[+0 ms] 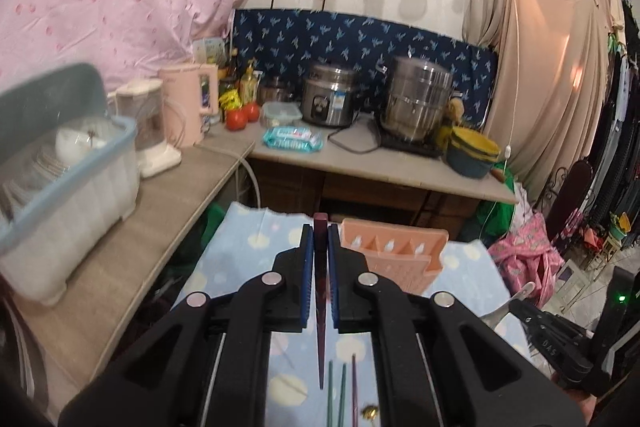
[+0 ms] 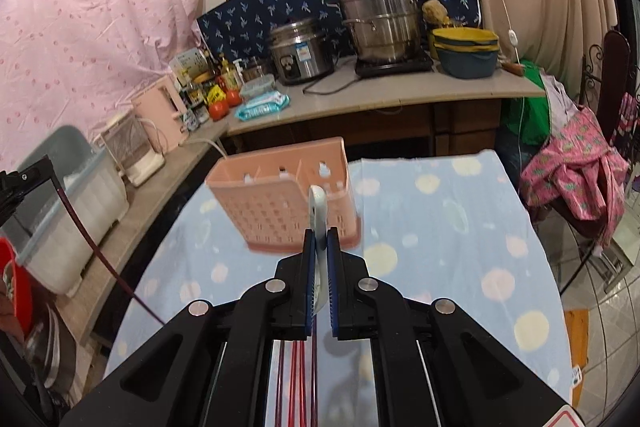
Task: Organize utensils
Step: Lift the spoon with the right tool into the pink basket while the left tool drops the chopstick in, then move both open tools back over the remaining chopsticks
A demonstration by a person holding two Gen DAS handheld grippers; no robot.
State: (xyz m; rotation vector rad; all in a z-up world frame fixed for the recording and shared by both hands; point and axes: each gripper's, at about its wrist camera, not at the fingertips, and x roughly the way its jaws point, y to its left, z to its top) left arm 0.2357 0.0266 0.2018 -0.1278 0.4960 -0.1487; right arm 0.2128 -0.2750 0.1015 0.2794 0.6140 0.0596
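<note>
My left gripper is shut on a dark red chopstick held above the blue dotted cloth; the same chopstick shows in the right wrist view. A pink slotted utensil holder stands just ahead and right of it. My right gripper is shut on the handle of a silver spoon, raised in front of the holder. Green and purple chopsticks lie on the cloth below the left gripper. Red chopsticks lie below the right gripper.
A plastic dish box and a pink kettle stand on the left counter. A rice cooker, a steel pot and stacked bowls sit on the back counter. Clothes hang on a chair at right.
</note>
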